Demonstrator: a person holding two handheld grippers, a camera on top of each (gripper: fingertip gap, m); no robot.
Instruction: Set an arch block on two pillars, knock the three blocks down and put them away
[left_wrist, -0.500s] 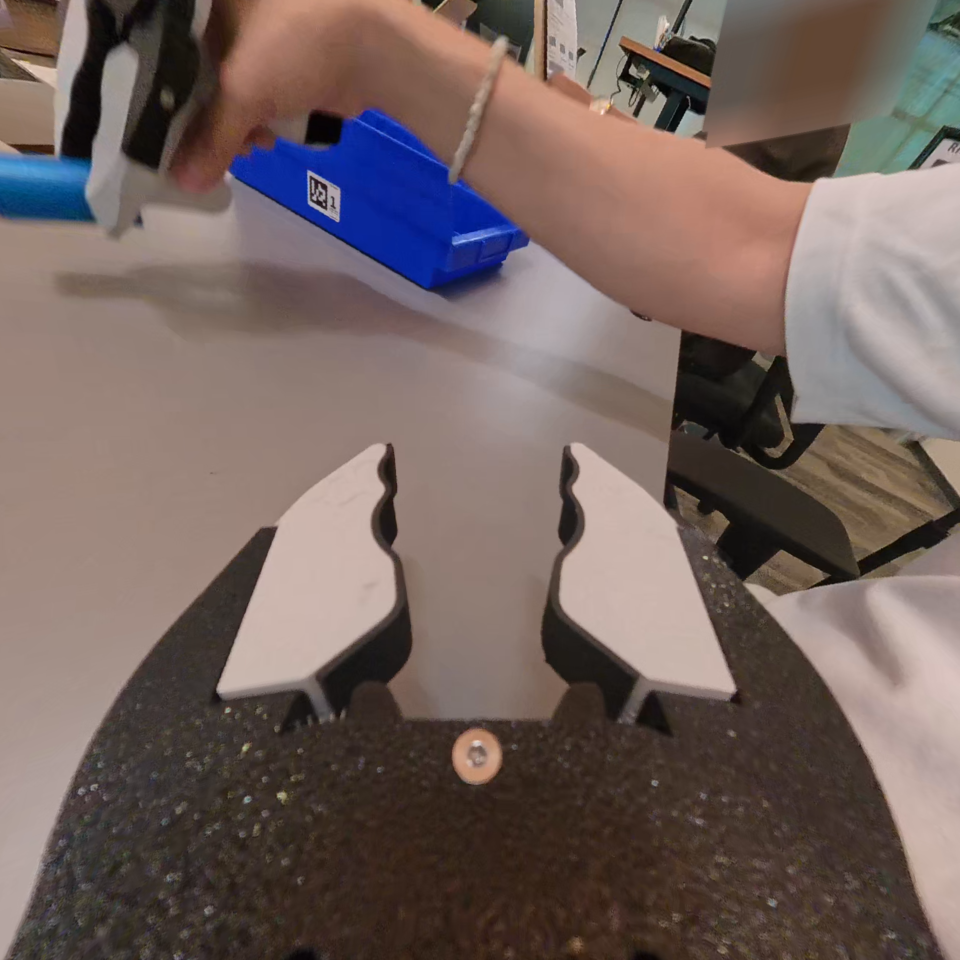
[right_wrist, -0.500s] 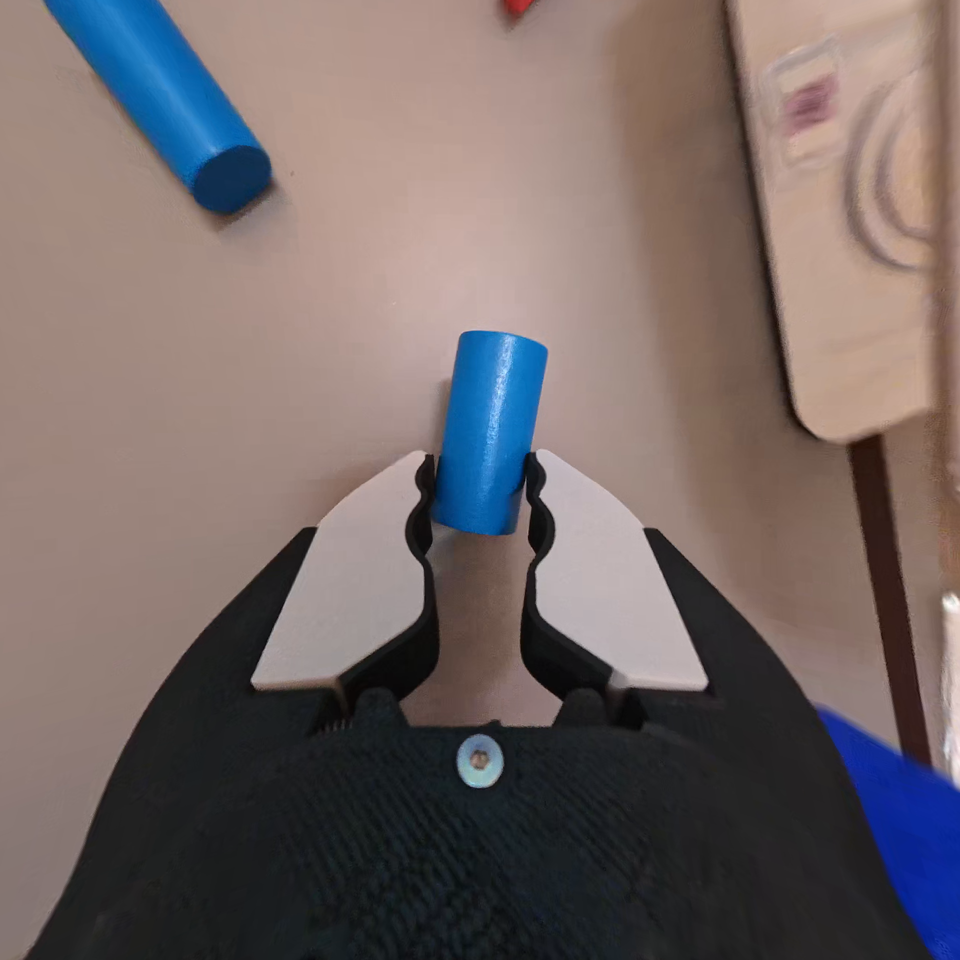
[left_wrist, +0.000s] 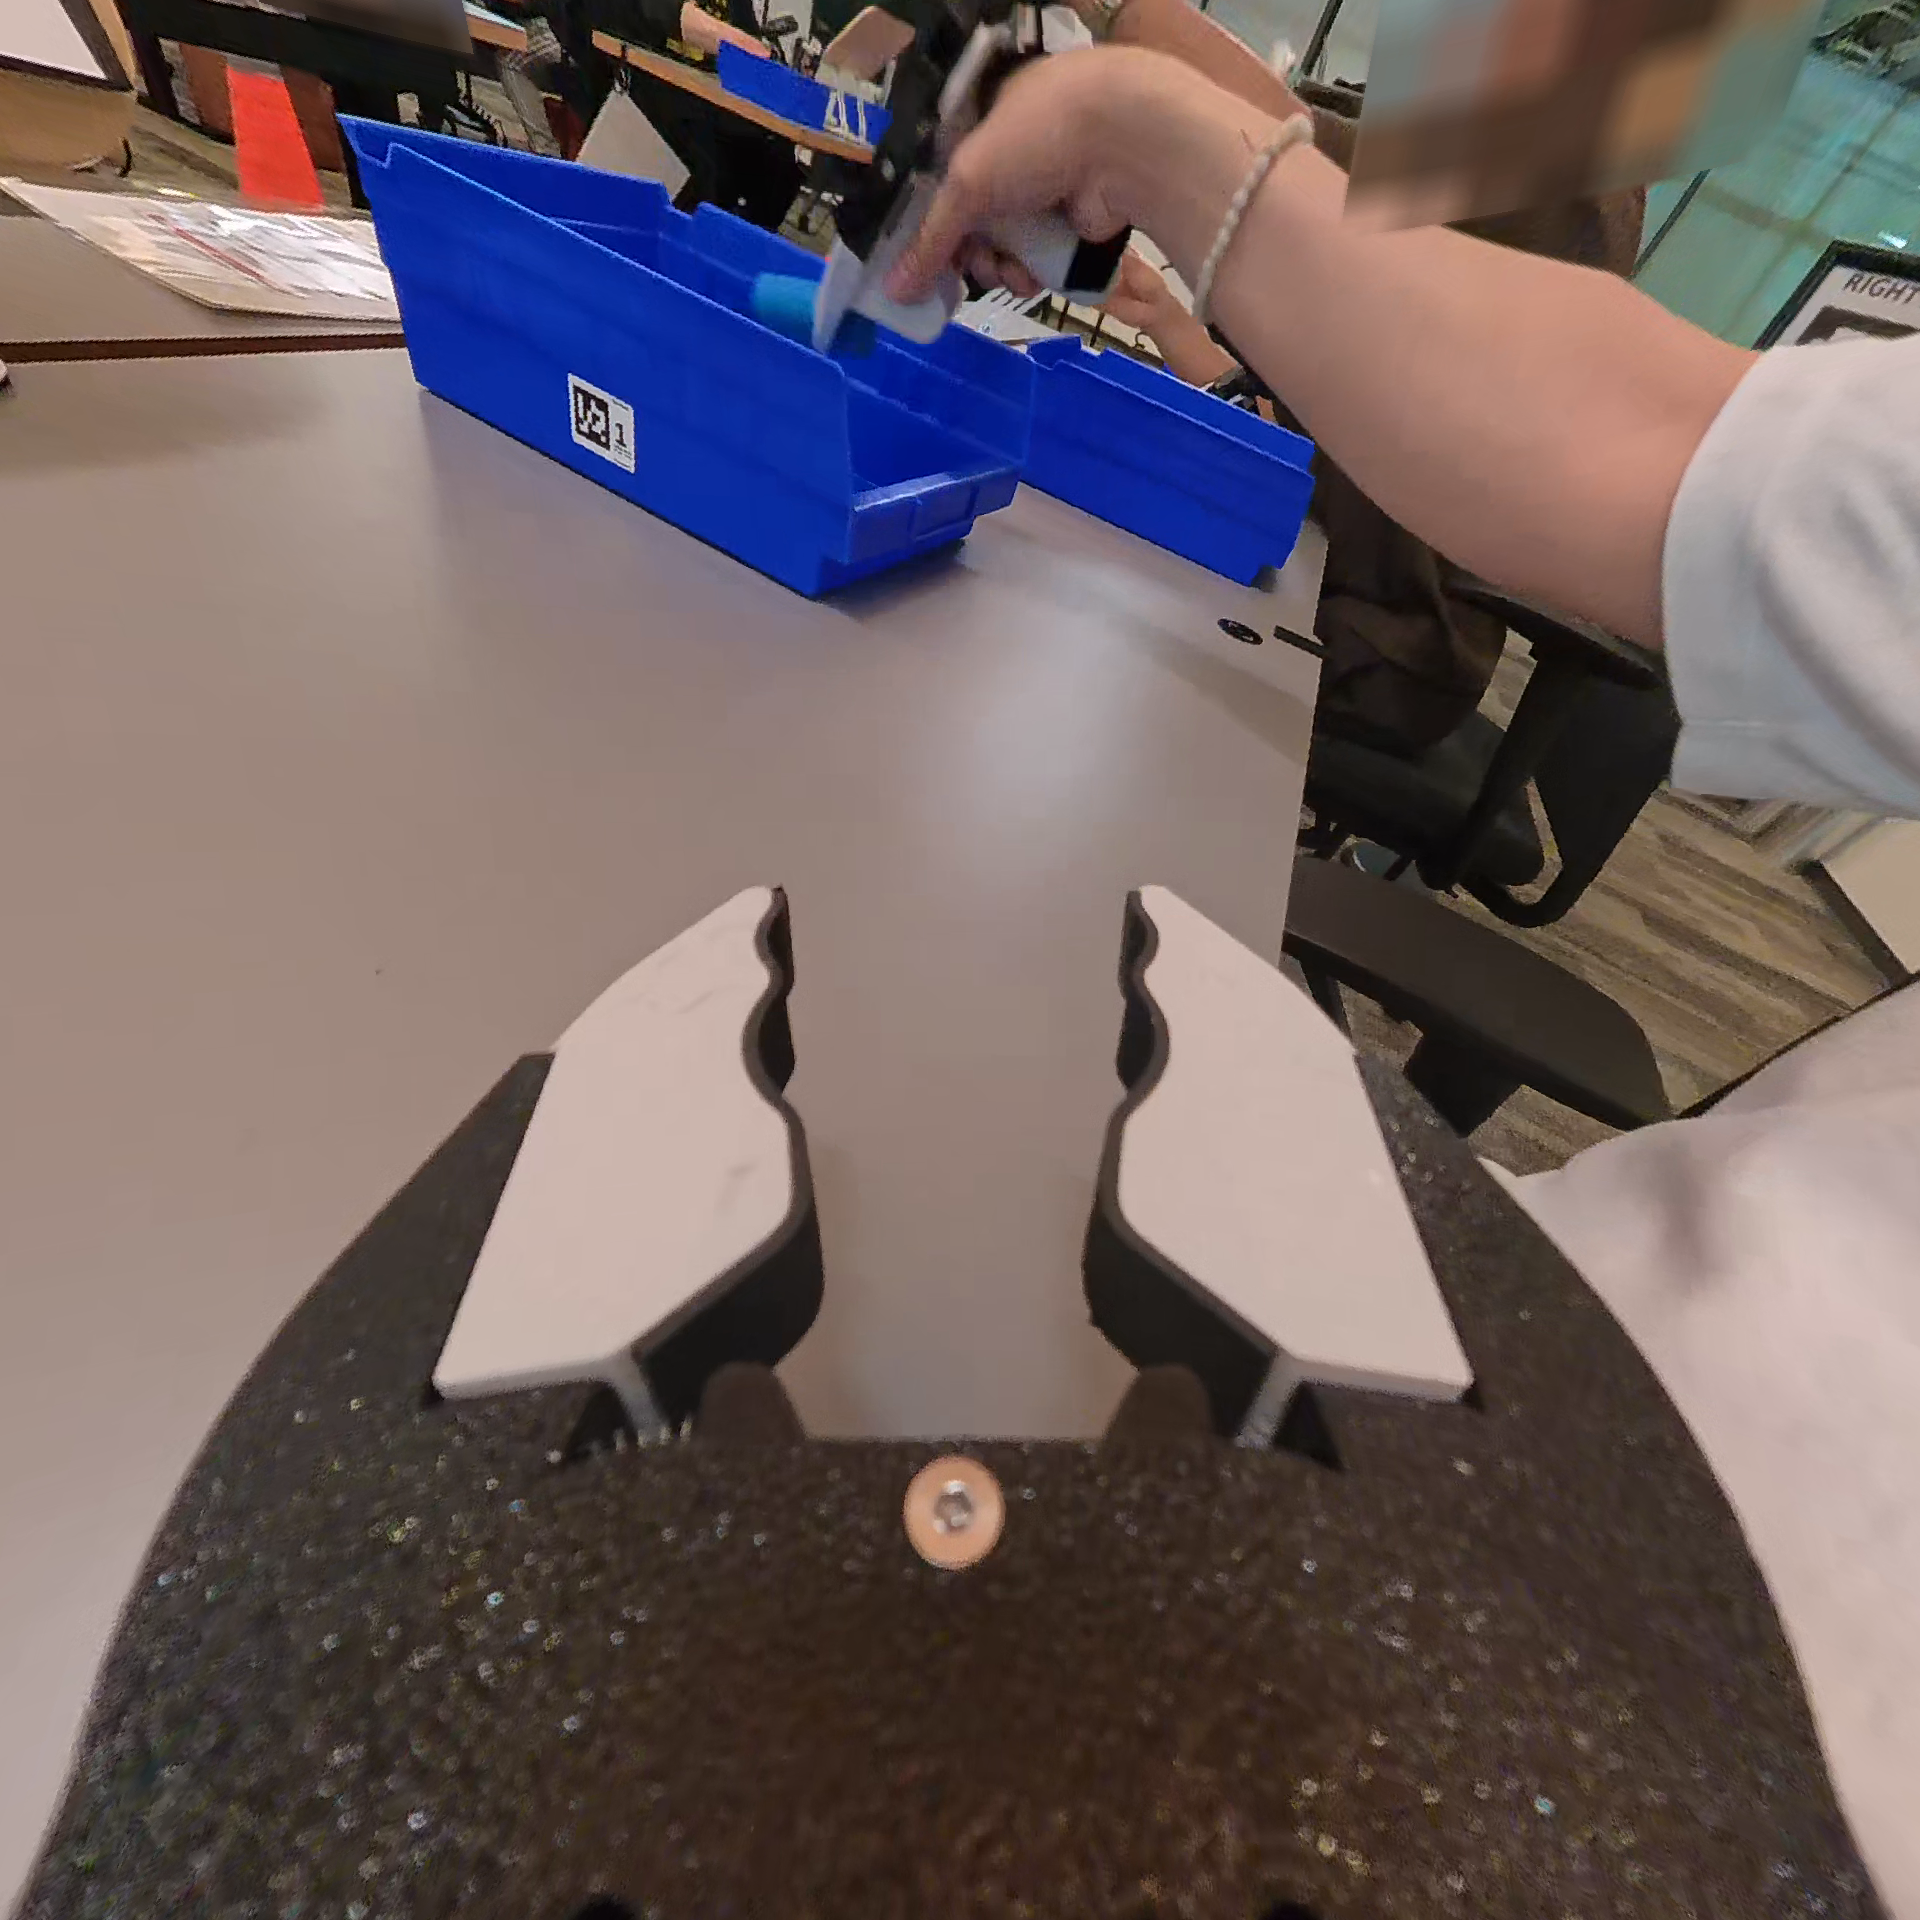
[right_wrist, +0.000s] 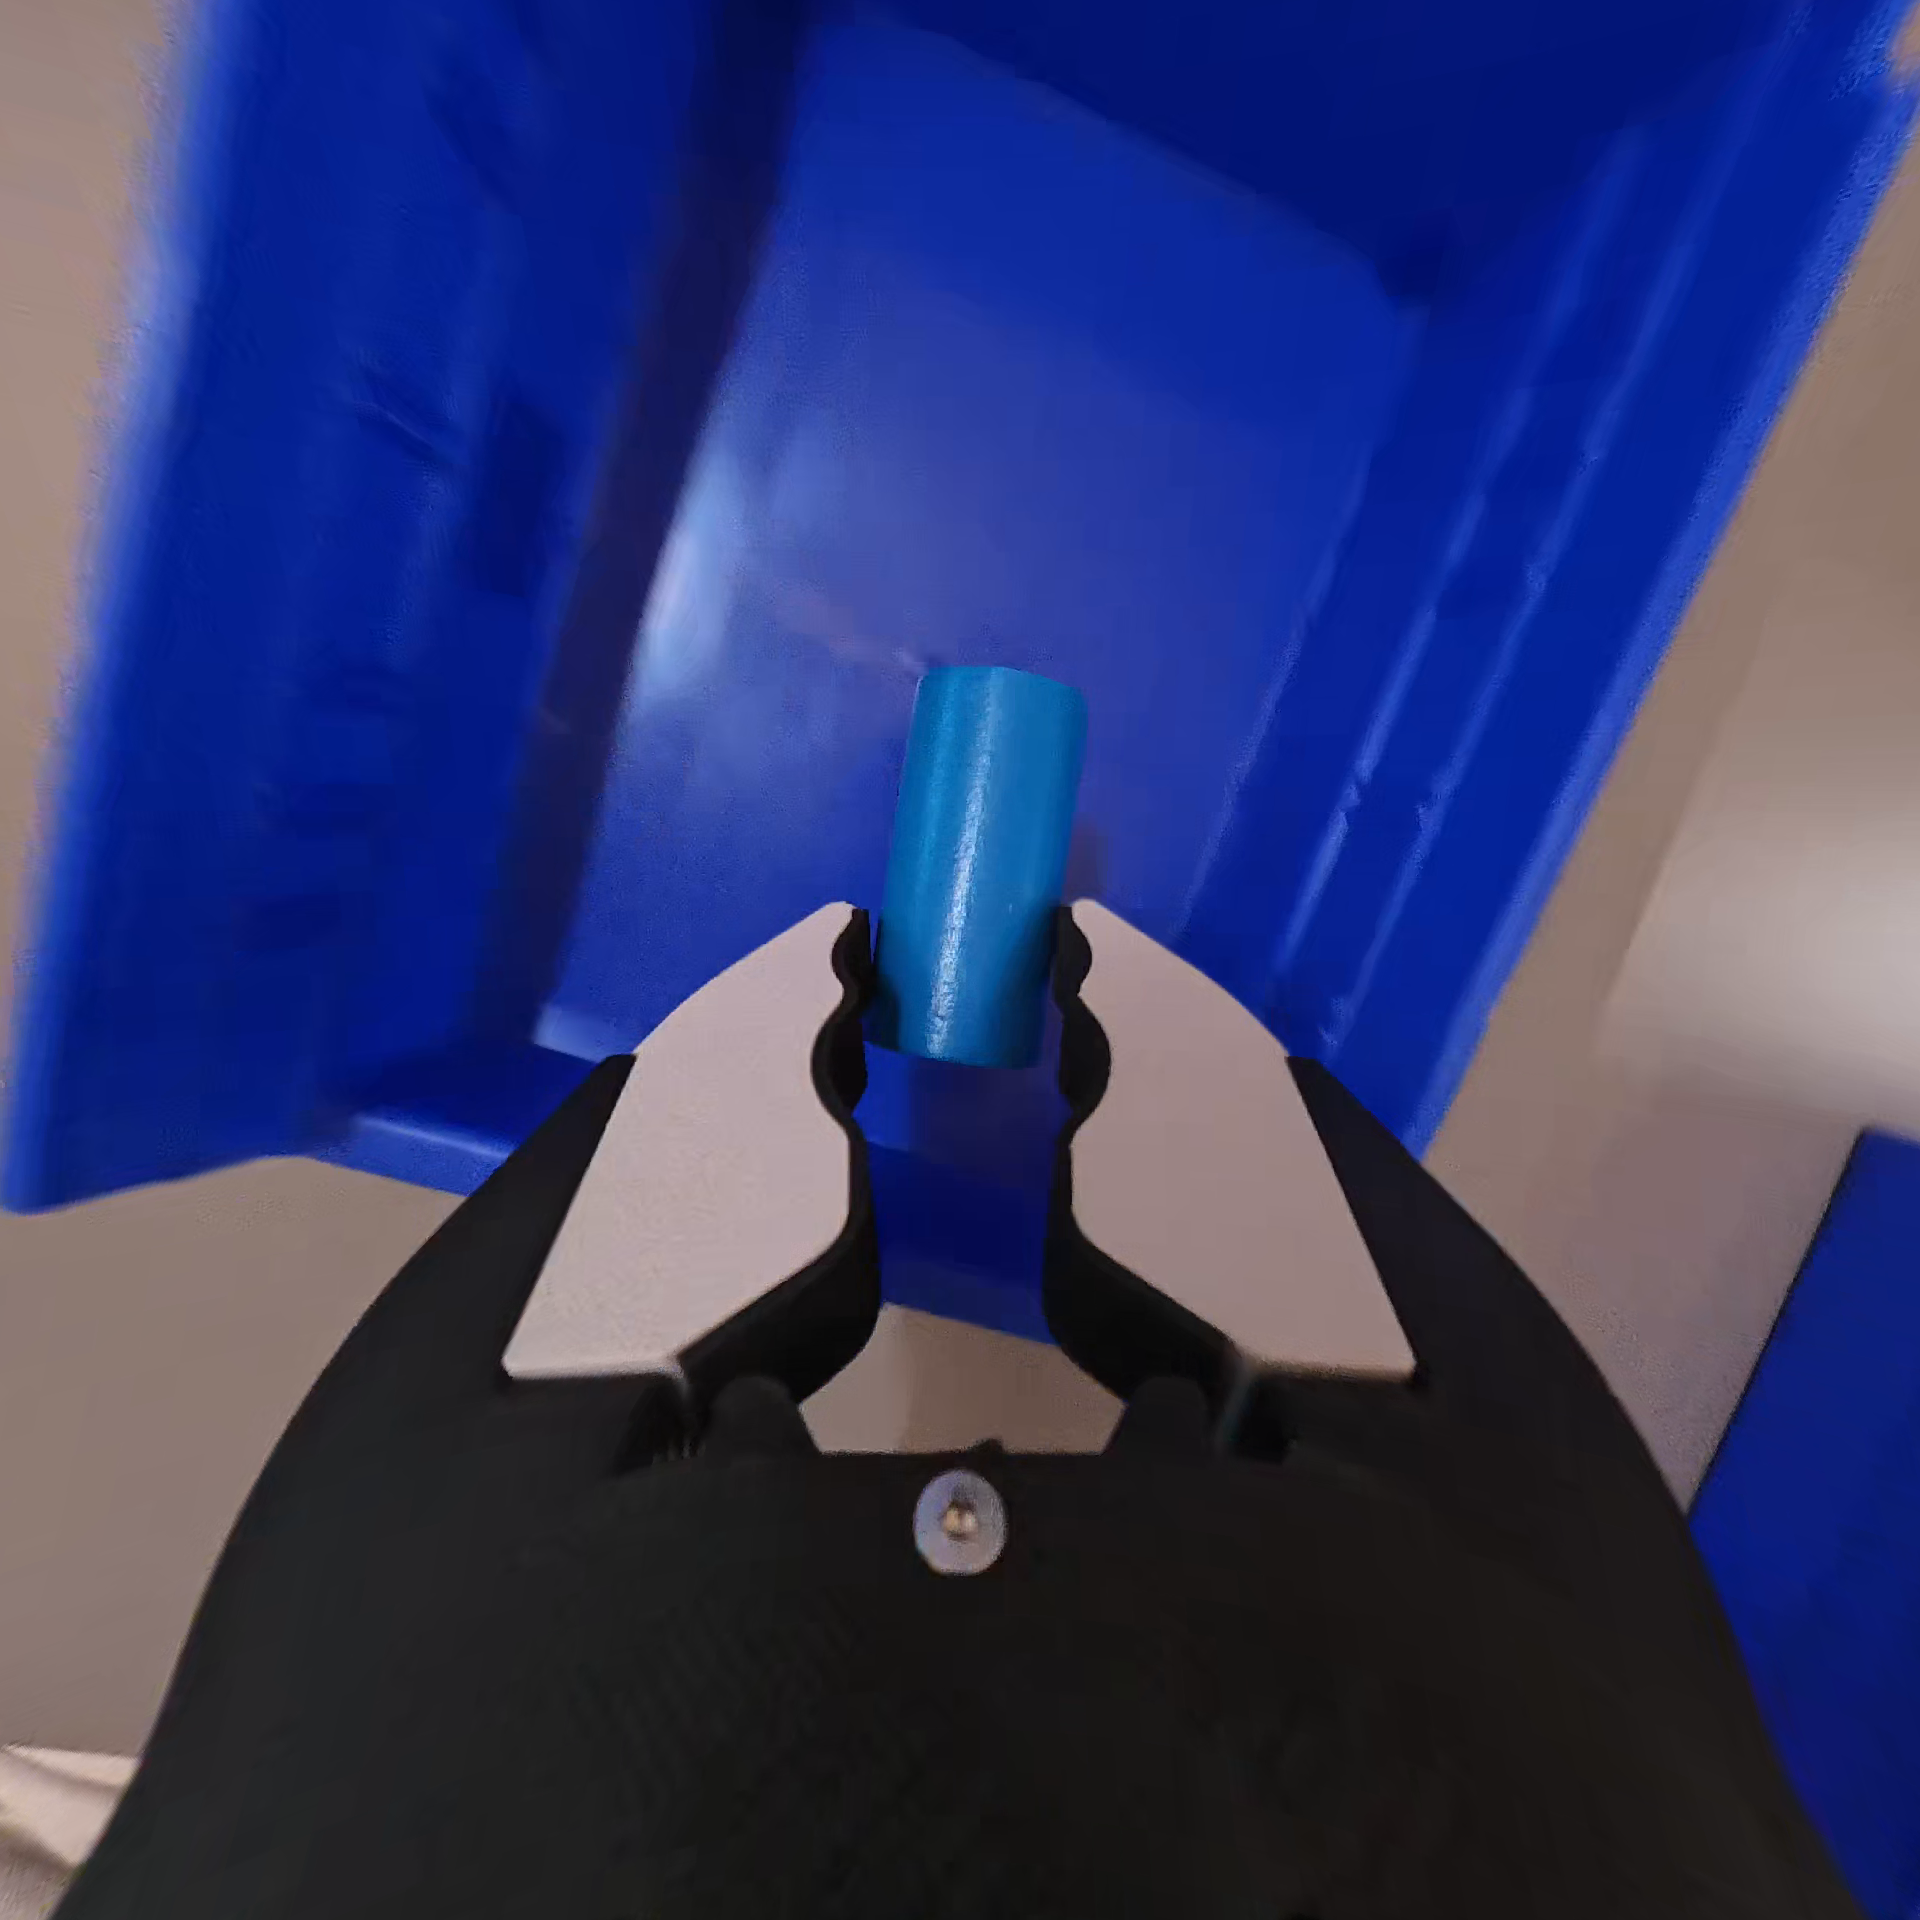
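My right gripper (right_wrist: 961, 920) is shut on a short blue cylinder (right_wrist: 971, 862) and holds it above the inside of a blue plastic bin (right_wrist: 1039, 416). In the left wrist view the same gripper (left_wrist: 847, 327), held in a person's hand, hangs over that bin (left_wrist: 665, 353) with the cylinder (left_wrist: 779, 301) between its fingers. My left gripper (left_wrist: 956, 904) is open and empty, low over the bare grey table (left_wrist: 416, 779), well short of the bin.
A second blue bin (left_wrist: 1164, 457) stands right of the first, near the table's right edge; it also shows at the right edge of the right wrist view (right_wrist: 1829, 1455). A black office chair (left_wrist: 1475, 831) stands beyond the edge. Papers (left_wrist: 229, 249) lie at the far left.
My right gripper has carried the cylinder from over the bare table, near a long blue rod, to above the bin. The left gripper's view has swung toward the bins; its jaws stay open.
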